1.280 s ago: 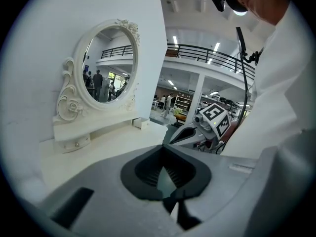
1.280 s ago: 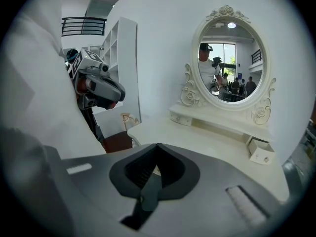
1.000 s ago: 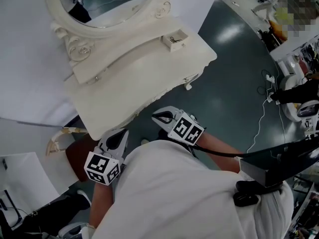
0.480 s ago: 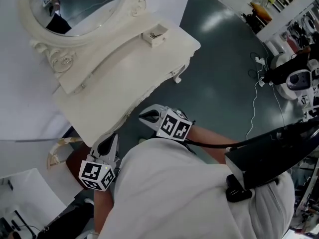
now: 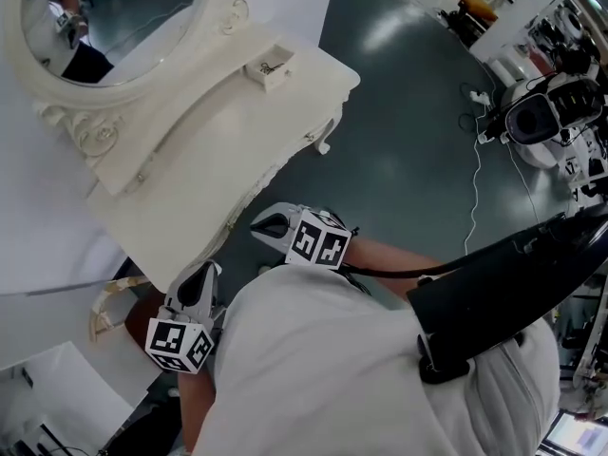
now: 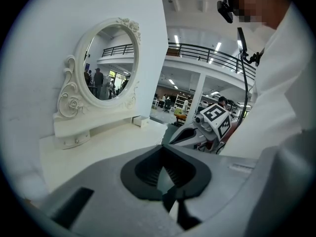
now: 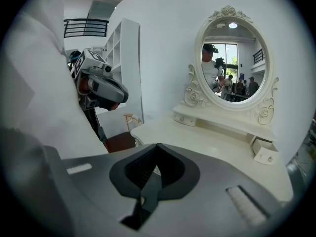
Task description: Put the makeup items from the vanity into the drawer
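The white vanity [image 5: 190,169] with its oval mirror [image 5: 104,17] stands at the upper left of the head view. I see no makeup items on its top. A small white drawer box [image 5: 269,67] sits at the top's far right corner; it also shows as the drawer box [image 7: 266,152] in the right gripper view. My left gripper [image 5: 199,275] hangs by the vanity's near corner, close to my body, jaws together and holding nothing. My right gripper [image 5: 268,226] is held in front of the vanity's front edge, also shut and holding nothing. Neither touches the vanity.
A chair with a red-brown seat [image 5: 141,310] stands under the vanity's near end. A white cable [image 5: 475,160] runs across the dark floor towards equipment [image 5: 541,122] at the right. My white shirt fills the lower head view.
The vanity has slid up and to the left in the head view as the view swung. Both grippers stay shut near my body, shifted slightly left.
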`<state>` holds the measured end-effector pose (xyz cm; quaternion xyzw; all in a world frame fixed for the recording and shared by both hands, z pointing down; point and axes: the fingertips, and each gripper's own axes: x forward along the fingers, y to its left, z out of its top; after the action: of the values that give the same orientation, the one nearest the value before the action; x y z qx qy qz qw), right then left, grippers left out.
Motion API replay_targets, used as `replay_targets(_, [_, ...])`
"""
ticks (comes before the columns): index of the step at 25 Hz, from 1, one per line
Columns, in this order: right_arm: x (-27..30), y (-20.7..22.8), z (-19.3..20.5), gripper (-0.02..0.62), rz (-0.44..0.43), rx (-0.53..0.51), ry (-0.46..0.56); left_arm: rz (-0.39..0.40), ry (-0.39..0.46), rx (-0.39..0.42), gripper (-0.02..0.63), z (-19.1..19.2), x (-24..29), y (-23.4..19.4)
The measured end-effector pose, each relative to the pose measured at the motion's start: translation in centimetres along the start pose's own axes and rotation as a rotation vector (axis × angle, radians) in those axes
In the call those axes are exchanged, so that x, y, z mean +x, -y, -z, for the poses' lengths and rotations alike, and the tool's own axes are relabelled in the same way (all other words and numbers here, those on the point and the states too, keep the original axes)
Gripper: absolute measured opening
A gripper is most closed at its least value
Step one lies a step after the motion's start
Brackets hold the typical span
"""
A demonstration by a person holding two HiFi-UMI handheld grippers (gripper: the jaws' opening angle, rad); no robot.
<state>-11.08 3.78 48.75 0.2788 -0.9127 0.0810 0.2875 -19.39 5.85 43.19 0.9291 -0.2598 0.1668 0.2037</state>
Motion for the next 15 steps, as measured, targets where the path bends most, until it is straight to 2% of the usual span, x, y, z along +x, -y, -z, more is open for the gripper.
replay_targets(8, [-0.5, 2.4, 0.8, 0.0, -0.003, 0.022, 0.003, 0.008, -0.022, 0.001, 0.003, -1.2, 2.6, -0.3])
replay_targets(15, [-0.8, 6.4, 1.2, 0.0, -0.009, 0.044, 0.007, 0.013, -0.045, 0.001, 0.003, -3.3, 6.1, -1.0])
